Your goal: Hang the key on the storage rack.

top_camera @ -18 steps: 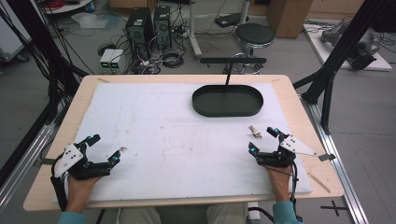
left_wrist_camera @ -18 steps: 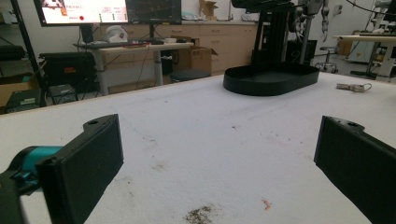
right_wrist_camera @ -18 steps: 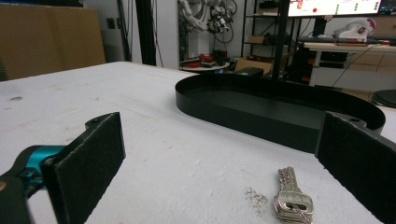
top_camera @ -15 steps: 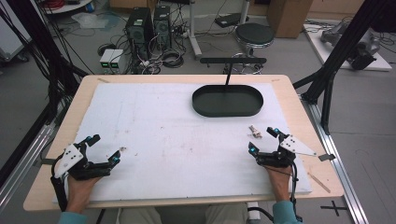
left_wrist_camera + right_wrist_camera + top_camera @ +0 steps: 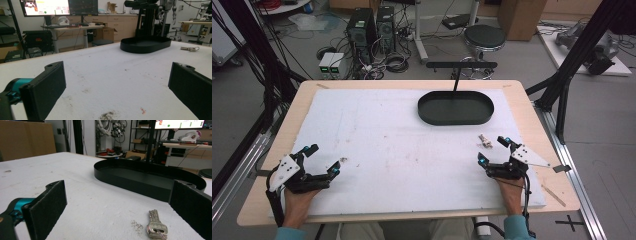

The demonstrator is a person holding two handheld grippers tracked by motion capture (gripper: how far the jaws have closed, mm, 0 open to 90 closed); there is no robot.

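A small bunch of silver keys lies on the white mat just below the black oval tray. In the right gripper view the keys rest on the mat a little ahead of my open jaws, with the tray behind them. My right gripper sits low at the mat's right side, open and holding nothing. At the left front corner my left gripper is open too, nothing between its jaws. From the left gripper view the tray and the keys appear far off.
The white mat covers a wooden table. A thin black post with a crossbar rises from the tray's far side. Dirt smudges mark the mat near my left gripper. Computers, cables and a stool stand on the floor beyond.
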